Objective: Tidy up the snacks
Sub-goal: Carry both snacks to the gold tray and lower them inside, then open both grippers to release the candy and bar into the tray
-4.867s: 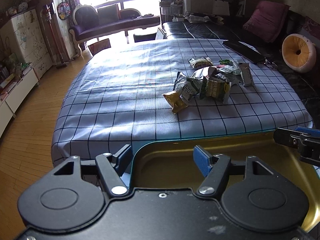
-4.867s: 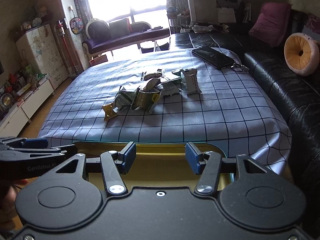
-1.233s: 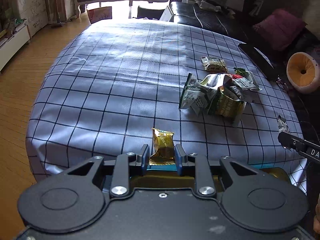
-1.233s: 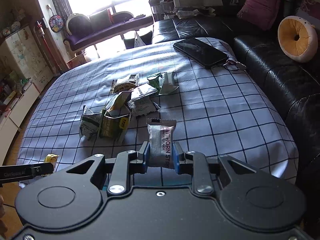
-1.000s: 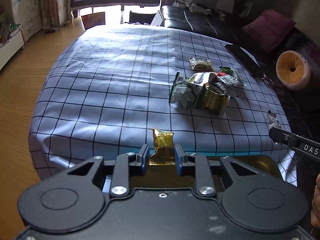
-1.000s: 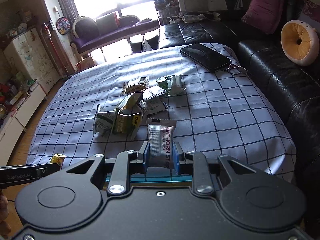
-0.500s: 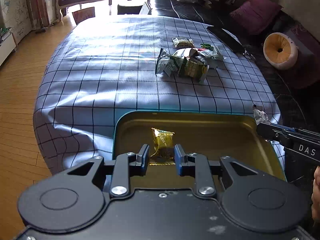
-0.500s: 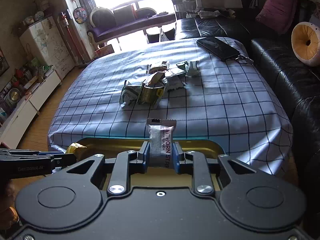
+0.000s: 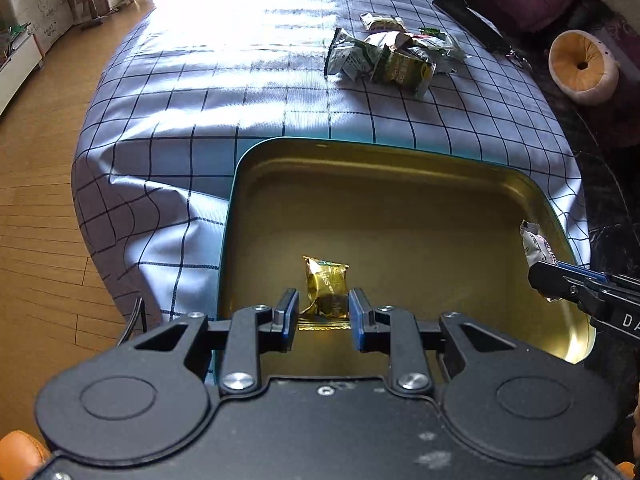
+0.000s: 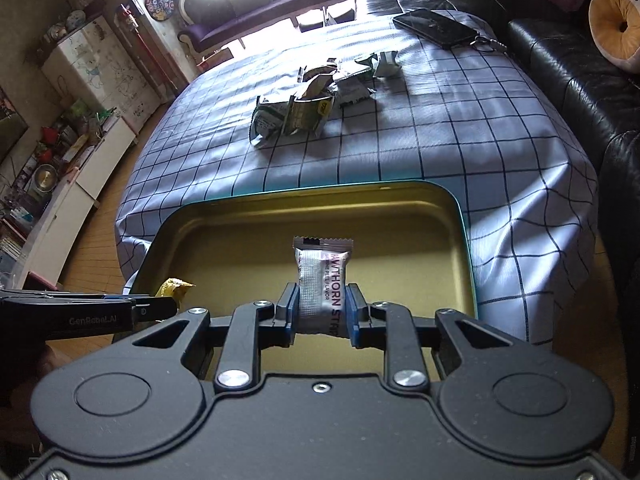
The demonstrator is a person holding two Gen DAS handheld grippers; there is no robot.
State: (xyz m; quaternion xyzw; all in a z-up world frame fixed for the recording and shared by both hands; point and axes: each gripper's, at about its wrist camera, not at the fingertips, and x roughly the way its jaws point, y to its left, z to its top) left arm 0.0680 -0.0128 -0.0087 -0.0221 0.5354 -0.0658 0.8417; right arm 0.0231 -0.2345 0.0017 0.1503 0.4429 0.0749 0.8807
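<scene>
A gold tin tray (image 9: 400,160) (image 10: 248,208) with a teal rim sits at the near edge of the checked tablecloth. My left gripper (image 9: 323,314) is shut on a small gold snack packet (image 9: 326,286) held over the tray's inside. In the right wrist view my right gripper (image 10: 322,312) is shut on a silver hawthorn strip packet (image 10: 322,280), also over the tray. Each gripper shows at the edge of the other's view with its packet: the silver hawthorn strip packet (image 9: 536,246) and the small gold snack packet (image 10: 174,286). A pile of several snack packets (image 9: 388,54) (image 10: 308,104) lies further back on the cloth.
A dark phone (image 10: 436,26) with keys lies at the table's far right. A black leather sofa (image 10: 568,64) with an orange round cushion (image 9: 584,66) runs along the right side. Wooden floor (image 9: 36,200) and a white cabinet (image 10: 80,172) are to the left.
Both grippers drew back from the pile toward the near edge and tilted down. Their packets now hang over the gold tray, which fills the foreground. Both grips stayed the same.
</scene>
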